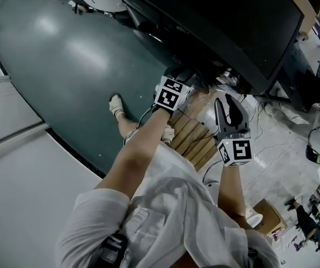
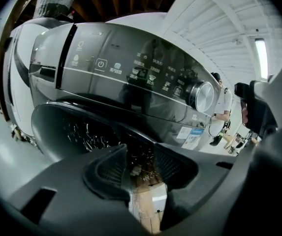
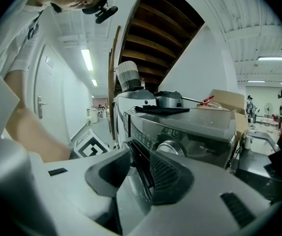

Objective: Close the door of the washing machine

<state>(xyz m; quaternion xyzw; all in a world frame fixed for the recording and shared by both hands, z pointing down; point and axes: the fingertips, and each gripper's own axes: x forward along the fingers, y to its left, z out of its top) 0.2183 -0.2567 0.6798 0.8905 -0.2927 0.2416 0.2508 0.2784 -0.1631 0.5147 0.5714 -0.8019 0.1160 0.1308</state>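
Observation:
The dark washing machine [image 1: 232, 27] fills the upper right of the head view. In the left gripper view its control panel [image 2: 131, 77] with a silver knob [image 2: 202, 95] curves above the dark round front [image 2: 77, 132]. My left gripper [image 2: 141, 173] faces that front with its jaws apart and nothing between the pads. Its marker cube [image 1: 171, 94] sits at the machine's lower edge. My right gripper [image 1: 229, 105] is beside it. In the right gripper view a thin dark door edge [image 3: 140, 166] stands between the open jaws of the right gripper [image 3: 136, 173], close to the right pad.
A wooden pallet [image 1: 193, 135] lies under my arms, with a cardboard box [image 1: 268, 216] and cables on the pale floor to the right. Dark green flooring [image 1: 65, 60] spreads to the left. A black cloth [image 3: 160, 109] and a box [image 3: 227, 100] rest on the machine.

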